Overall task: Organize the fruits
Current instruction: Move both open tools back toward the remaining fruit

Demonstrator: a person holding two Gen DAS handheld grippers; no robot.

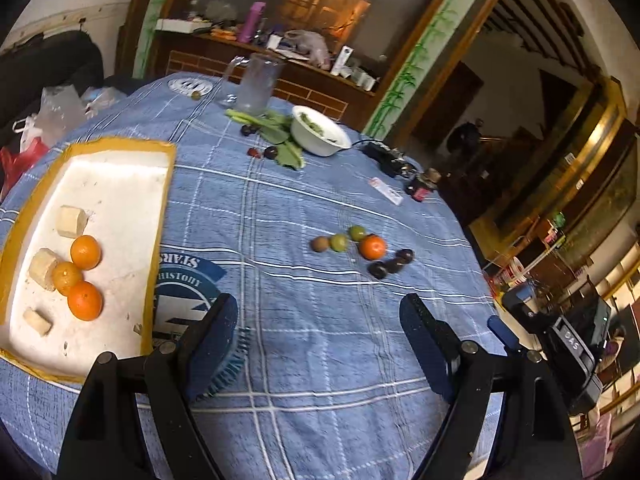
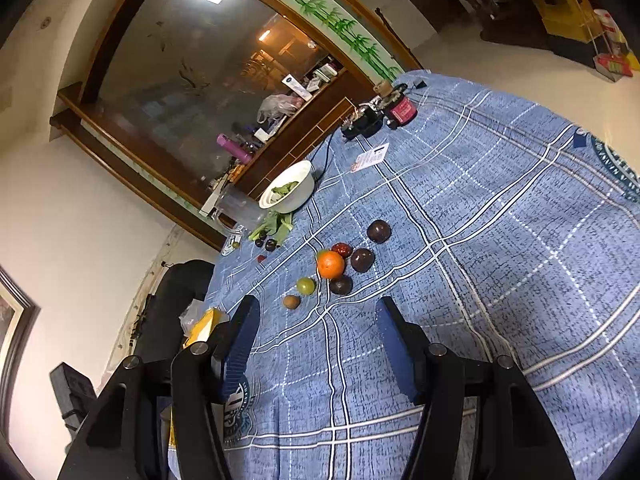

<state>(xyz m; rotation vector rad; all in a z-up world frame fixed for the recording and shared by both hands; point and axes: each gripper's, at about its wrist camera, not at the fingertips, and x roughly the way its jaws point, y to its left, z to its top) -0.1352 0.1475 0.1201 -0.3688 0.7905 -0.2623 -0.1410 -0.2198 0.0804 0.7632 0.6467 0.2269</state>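
A white foam tray (image 1: 120,184) with a yellow rim lies at the left and holds three oranges (image 1: 85,301) and three pale chunks (image 1: 71,221). A loose cluster lies mid-table: one orange (image 1: 372,247) (image 2: 330,265), green fruits (image 1: 339,242) (image 2: 306,285), a brown fruit (image 1: 320,244) (image 2: 291,301), dark purple fruits (image 1: 378,270) (image 2: 362,260) and a red one (image 2: 341,249). My left gripper (image 1: 320,312) is open and empty, above the cloth short of the cluster. My right gripper (image 2: 316,312) is open and empty, just short of the cluster.
A white bowl (image 1: 320,132) (image 2: 290,188) of greens, leaves and small dark fruits (image 1: 272,152), and a clear jug (image 1: 258,84) stand at the far side. A black device with cable (image 1: 386,158) (image 2: 362,122), a small jar (image 1: 424,184) and a card (image 2: 370,158) sit near the edge.
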